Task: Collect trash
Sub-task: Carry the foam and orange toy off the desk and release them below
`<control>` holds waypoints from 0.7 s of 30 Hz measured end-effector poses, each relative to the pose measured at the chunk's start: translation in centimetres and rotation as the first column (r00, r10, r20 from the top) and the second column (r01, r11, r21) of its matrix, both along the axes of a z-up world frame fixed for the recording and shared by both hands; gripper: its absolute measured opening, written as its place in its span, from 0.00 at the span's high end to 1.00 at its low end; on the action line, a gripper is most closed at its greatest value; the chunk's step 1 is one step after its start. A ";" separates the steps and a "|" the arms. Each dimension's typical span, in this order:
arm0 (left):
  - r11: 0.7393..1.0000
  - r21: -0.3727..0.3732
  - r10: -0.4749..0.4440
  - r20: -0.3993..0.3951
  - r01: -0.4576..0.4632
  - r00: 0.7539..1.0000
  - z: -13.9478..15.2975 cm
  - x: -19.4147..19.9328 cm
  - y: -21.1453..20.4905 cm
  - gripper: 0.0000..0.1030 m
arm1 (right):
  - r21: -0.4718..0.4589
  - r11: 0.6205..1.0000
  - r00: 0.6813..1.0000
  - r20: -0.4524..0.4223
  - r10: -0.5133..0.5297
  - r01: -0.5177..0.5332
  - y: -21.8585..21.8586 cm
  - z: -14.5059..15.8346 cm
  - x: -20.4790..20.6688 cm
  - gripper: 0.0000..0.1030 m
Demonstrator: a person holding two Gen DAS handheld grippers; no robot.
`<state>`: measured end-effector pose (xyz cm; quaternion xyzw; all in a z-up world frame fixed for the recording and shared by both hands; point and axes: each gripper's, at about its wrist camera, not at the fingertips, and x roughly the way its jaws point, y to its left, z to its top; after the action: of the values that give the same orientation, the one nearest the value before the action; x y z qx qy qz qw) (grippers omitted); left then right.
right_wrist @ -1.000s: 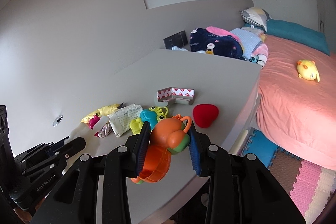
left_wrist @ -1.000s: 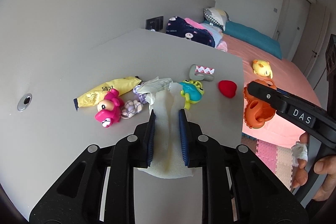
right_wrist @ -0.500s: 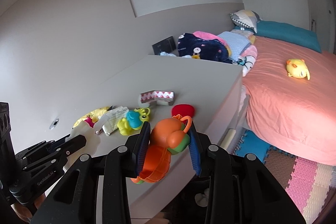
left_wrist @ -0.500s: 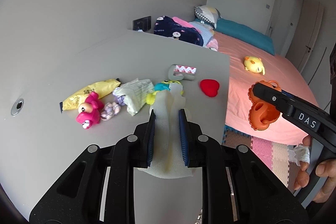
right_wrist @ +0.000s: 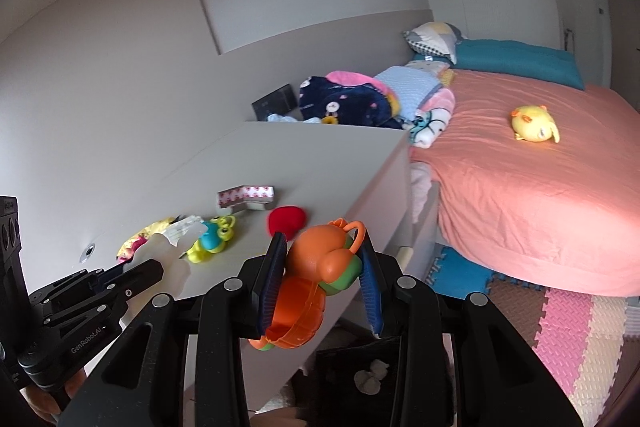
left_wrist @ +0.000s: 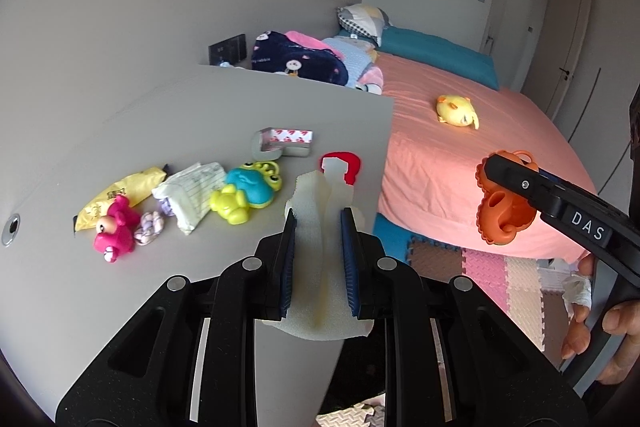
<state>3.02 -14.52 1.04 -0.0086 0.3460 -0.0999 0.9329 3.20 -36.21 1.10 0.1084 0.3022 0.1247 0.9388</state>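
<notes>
While left tool (left_wrist: 318,233) clamps white foam (left_wrist: 320,259), right tool (right_wrist: 322,261) grips orange toy (right_wrist: 316,267), desk (left_wrist: 200,107) toys behind.

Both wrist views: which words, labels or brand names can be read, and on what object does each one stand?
"DAS": on the right tool's black finger, left wrist view.
"GenRobot.AI": on the left tool's black body, right wrist view.
Yellow packet: dark characters, too blurred to read.
Navy blanket: small white word, too small to read.
</notes>
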 end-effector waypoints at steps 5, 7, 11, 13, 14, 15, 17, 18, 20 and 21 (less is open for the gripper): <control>0.999 0.000 -0.035 -0.002 0.035 0.999 0.0 0.3 -1.6 0.80 | -0.002 0.999 0.999 0.001 -0.035 0.035 -1.7 0.0 -0.6 0.64; 0.999 0.003 -0.051 -0.004 0.051 0.999 0.0 0.6 -2.4 0.80 | -0.002 0.999 0.999 0.001 -0.047 0.047 -2.3 -0.1 -0.8 0.64; 0.997 0.006 -0.083 -0.008 0.083 0.997 -0.1 0.9 -3.8 0.80 | -0.004 0.997 0.997 -0.002 -0.072 0.072 -3.5 -0.2 -1.1 0.64; 0.995 0.007 -0.096 -0.010 0.096 0.995 -0.2 1.0 -4.4 0.80 | -0.004 0.996 0.996 -0.003 -0.084 0.084 -4.0 -0.2 -1.2 0.64; 0.994 0.008 -0.105 -0.012 0.105 0.994 -0.3 0.9 -4.7 0.80 | -0.005 0.996 0.996 -0.003 -0.091 0.091 -4.4 -0.2 -1.2 0.64; 0.994 0.009 -0.112 -0.013 0.112 0.994 -0.4 0.9 -5.0 0.80 | -0.006 0.995 0.995 -0.003 -0.096 0.096 -4.6 -0.3 -1.3 0.64; 0.992 0.011 -0.127 -0.018 0.128 0.992 -0.5 0.9 -5.6 0.80 | -0.008 0.994 0.994 -0.005 -0.110 0.110 -5.2 -0.3 -1.4 0.64; 0.991 0.014 -0.136 -0.020 0.136 0.991 -0.5 1.0 -6.0 0.80 | -0.009 0.993 0.993 -0.005 -0.115 0.115 -5.4 -0.4 -1.4 0.64; 0.988 0.017 -0.152 -0.023 0.153 0.988 -0.7 0.9 -6.8 0.80 | -0.014 0.992 0.992 -0.007 -0.127 0.127 -6.0 -0.5 -1.6 0.64; 0.986 0.021 -0.163 -0.026 0.164 0.986 -0.8 1.0 -7.2 0.80 | -0.016 0.991 0.991 -0.009 -0.133 0.133 -6.2 -0.5 -1.7 0.64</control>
<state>3.97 -21.70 0.29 0.0294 0.3577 -0.1719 0.9174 1.53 -42.38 0.58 0.1216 0.2998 0.0589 0.9444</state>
